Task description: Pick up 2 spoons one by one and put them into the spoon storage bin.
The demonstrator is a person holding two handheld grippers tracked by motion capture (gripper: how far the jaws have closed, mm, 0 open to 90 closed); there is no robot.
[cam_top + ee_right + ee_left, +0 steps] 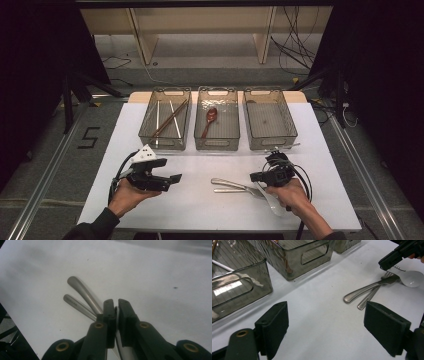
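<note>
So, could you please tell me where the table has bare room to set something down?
The widest bare patch lies between the left claw and the metal cutlery, in front of the middle bin. The right bin looks nearly bare inside. It is crowded around the right claw, which is shut on a white spoon.

Seen along the left tongs (325, 328), the two black jaws stand wide apart over the bare white desk (322, 315), holding nothing between them. Ahead and to the right, two metal utensils, one a fork (372, 286), lie side by side with their handles pointing toward the camera, beside a white spoon (413, 278), while the right tongs (398, 255) hang just above the fork's tines. Along the upper left, smoky see-through bins (312, 255) with cut-out handles sit in a row on the desk, the nearest one holding a pale stick.
</note>
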